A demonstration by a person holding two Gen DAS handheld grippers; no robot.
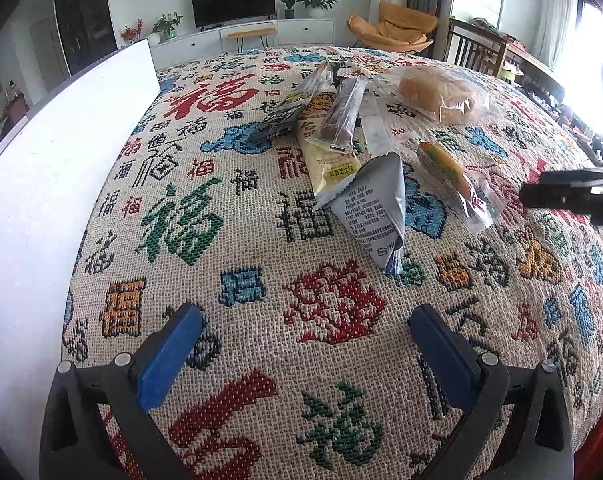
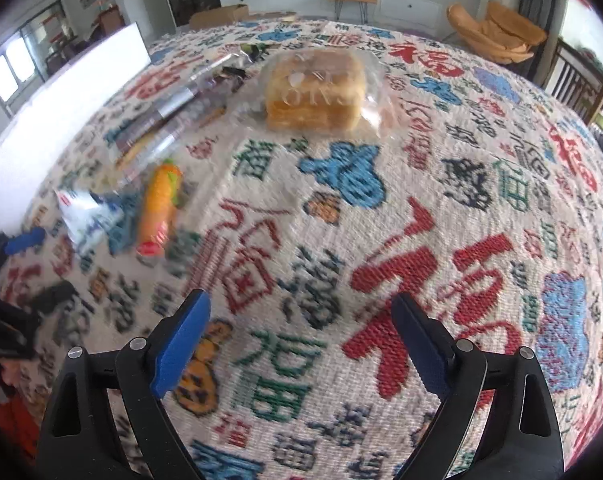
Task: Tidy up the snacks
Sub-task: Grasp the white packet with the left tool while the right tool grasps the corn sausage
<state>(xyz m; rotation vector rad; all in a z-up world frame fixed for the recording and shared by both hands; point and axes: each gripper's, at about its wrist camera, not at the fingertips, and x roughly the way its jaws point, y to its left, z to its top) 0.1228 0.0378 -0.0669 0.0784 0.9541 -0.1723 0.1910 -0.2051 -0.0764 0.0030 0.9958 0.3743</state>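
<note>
Snacks lie in a loose pile on the patterned woven cloth (image 1: 261, 208). A grey triangular packet (image 1: 375, 204) lies nearest my left gripper (image 1: 307, 338), which hangs open and empty above the cloth. Behind the packet are a yellow wrapper (image 1: 331, 164), a dark bar in clear wrap (image 1: 341, 114), a black-and-white packet (image 1: 289, 110), an orange roll in clear wrap (image 1: 451, 174) and bagged bread (image 1: 437, 94). My right gripper (image 2: 301, 338) is open with nothing between its blue pads, well short of the bread (image 2: 315, 92) and the orange roll (image 2: 159, 204).
A white box wall (image 1: 61, 152) stands along the left side of the cloth, also seen in the right wrist view as a white panel (image 2: 61, 96). The other gripper's black finger (image 1: 569, 196) enters from the right edge. Chairs and a TV cabinet stand beyond.
</note>
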